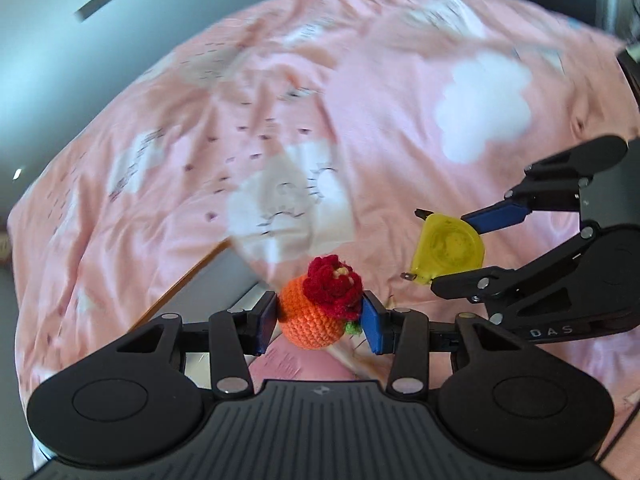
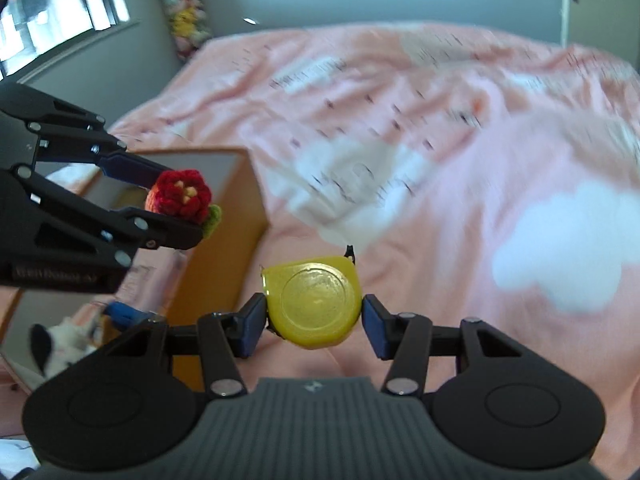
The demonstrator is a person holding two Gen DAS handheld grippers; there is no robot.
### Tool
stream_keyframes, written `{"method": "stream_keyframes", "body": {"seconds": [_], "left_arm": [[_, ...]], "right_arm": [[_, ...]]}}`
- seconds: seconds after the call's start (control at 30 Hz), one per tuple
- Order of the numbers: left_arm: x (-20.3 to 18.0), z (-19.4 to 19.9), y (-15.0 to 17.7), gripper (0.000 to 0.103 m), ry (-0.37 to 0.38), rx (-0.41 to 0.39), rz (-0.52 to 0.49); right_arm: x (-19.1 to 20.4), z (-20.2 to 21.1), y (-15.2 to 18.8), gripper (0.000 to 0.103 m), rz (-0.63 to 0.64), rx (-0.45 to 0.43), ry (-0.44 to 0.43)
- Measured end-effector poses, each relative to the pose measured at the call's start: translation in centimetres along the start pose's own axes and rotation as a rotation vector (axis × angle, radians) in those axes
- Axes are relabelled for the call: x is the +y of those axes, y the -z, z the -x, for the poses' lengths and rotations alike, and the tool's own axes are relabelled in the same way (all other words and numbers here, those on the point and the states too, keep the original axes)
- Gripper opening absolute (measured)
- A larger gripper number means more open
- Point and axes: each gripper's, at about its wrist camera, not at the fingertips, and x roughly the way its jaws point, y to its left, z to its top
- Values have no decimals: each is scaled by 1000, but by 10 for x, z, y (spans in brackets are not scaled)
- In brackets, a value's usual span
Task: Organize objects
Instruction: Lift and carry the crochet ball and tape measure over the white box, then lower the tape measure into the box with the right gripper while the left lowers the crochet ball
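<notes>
My left gripper [image 1: 319,318] is shut on an orange crocheted ball with a red flower [image 1: 320,306], held above the pink bed. It also shows in the right wrist view [image 2: 182,198], at the left. My right gripper [image 2: 314,318] is shut on a yellow tape measure [image 2: 314,306], held over the bed; in the left wrist view the tape measure [image 1: 448,248] sits at the right between the right gripper's fingers [image 1: 496,216]. A wooden box with mirrored sides [image 2: 224,216] stands on the bed below the left gripper.
The pink bedspread with white clouds [image 2: 460,152] fills both views. Inside the box lie a blue thing [image 2: 124,312] and a black-and-white plush [image 2: 60,344]. A window [image 2: 52,12] and hanging plush toys [image 2: 184,12] are at the far left wall.
</notes>
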Motion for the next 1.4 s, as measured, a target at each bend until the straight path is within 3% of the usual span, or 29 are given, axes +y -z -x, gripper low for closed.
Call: {"method": "stream_keyframes", "body": {"seconds": [0.1, 0.33, 0.6, 0.87, 1.07, 1.17, 1.4], "left_arm": [[26, 20, 14, 50, -6, -3, 97], [70, 46, 62, 50, -106, 31, 238], [74, 21, 109, 50, -189, 142, 238], [67, 4, 132, 51, -210, 223, 267], [57, -1, 133, 52, -261, 232, 245], [52, -4, 135, 58, -289, 234, 218], [52, -10, 139, 61, -254, 240, 221]], "right_arm": [[16, 9, -12, 54, 30, -27, -66], [71, 5, -31, 54, 144, -23, -202], [114, -18, -30, 54, 202, 37, -232], [120, -36, -31, 54, 213, 75, -209], [123, -53, -31, 54, 228, 98, -223], [125, -59, -31, 54, 243, 109, -237], [126, -71, -33, 54, 265, 132, -256]]}}
